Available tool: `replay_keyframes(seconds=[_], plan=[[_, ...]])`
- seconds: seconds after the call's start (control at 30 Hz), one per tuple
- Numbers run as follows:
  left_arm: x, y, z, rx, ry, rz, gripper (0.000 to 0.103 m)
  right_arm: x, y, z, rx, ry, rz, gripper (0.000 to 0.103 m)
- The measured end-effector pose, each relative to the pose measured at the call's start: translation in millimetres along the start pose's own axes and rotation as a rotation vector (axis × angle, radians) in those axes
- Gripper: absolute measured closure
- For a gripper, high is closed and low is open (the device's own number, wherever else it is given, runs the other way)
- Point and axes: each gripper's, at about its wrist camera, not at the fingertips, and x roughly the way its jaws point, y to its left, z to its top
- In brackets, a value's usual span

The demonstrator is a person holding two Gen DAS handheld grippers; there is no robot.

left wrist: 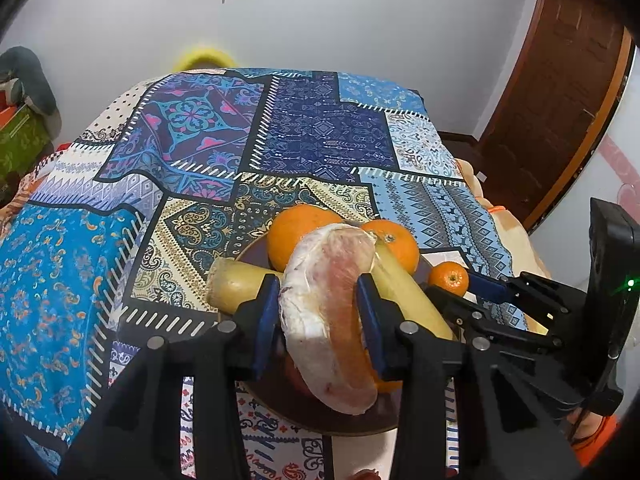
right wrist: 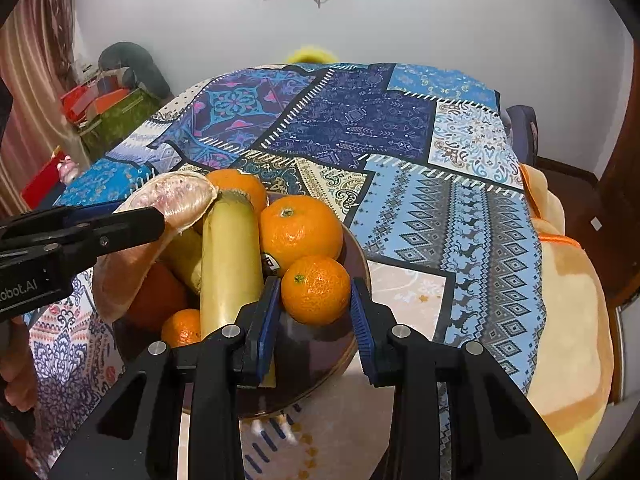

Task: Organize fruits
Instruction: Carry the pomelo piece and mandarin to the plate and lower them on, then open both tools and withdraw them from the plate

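My left gripper [left wrist: 318, 312] is shut on a peeled pomelo wedge [left wrist: 328, 312], pink and white, held over a dark bowl [left wrist: 320, 420]. The bowl holds two oranges [left wrist: 298, 236], a small mandarin [left wrist: 449, 278] and two pale yellow sticks [left wrist: 236, 286]. In the right wrist view my right gripper [right wrist: 314, 312] has its pads close on either side of a small mandarin [right wrist: 315, 290] at the bowl's [right wrist: 320, 344] near edge; contact is unclear. Beside it lie a bigger orange [right wrist: 301, 229], a yellow stick [right wrist: 230, 260] and the pomelo wedge [right wrist: 176, 196] in the left gripper [right wrist: 120, 228].
The bowl stands on a table with a blue patchwork cloth [left wrist: 312, 128]. An orange blanket [right wrist: 568, 300] lies at the table's right edge. Boxes [right wrist: 108, 112] and a curtain stand left. A brown door [left wrist: 560, 100] is at the right.
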Motion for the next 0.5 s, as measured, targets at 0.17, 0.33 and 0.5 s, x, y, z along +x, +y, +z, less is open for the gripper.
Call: replay_keyframes(seconds=[0.17,0.33,0.5], plan=[[-2.9,2.5,-2.4,-0.003,0.007,0.006,0.064,-0.6,-0.8,-1.6,0.001,0.01,-0.002,0.071],[-12.9,-2.6,-6.0,0.023,0.002,0.009,0.062,-11.0,0.1,-2.2,-0.004,-0.005,-0.011,0.066],[-35.1,-14.8,-11.3,0.077,-0.026,0.036,0.061,-28.1,3.4,-3.2,-0.004,-0.026,-0.014,0.066]])
